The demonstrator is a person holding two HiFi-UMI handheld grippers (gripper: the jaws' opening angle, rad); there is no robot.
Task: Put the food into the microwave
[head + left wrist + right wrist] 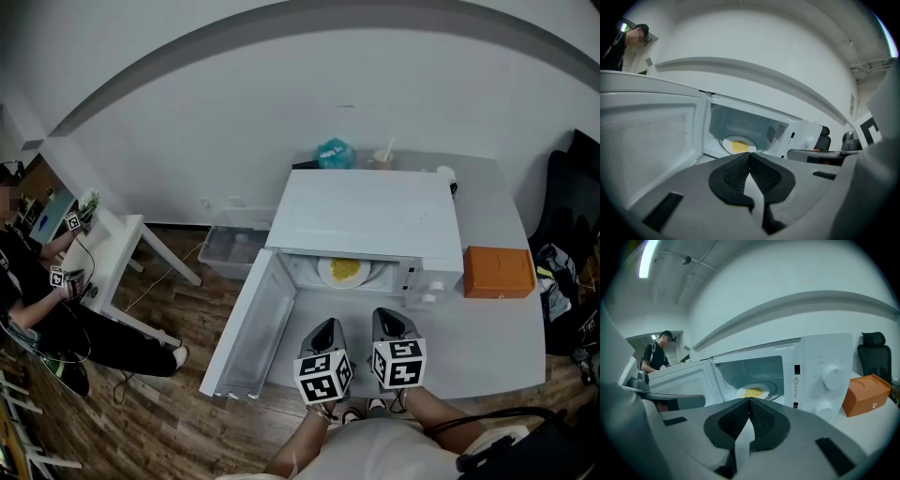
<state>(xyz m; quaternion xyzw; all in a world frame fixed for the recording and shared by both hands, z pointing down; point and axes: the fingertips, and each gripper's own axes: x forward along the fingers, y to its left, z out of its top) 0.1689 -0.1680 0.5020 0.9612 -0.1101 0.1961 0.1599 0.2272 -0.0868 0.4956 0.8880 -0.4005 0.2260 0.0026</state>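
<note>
1. Food's basically in. The plate with the yellow food sits on the floor of the microwave, and from the head view it looks close to the front opening.
2. The left gripper and the right gripper are both clenched tip to tip with nothing between the jaws. They hang side by side over the table just in front of the opening, clear of the plate.
3. The door is swung wide open to the left, out past the table edge. My guess is that shutting it is the only thing left to do.
4. Where it could go sideways:
   - The door is smooth white plastic, so a closed jaw tip pushing on it could skid off instead of swinging it.
   - A hard push near the hinge might shove the whole microwave along the table toward the orange box rather than close the door.
   - If the plate really is that near the front lip, a slammed door could jolt it and scatter the loose food. A slow push from the outer edge seems safer.
</note>
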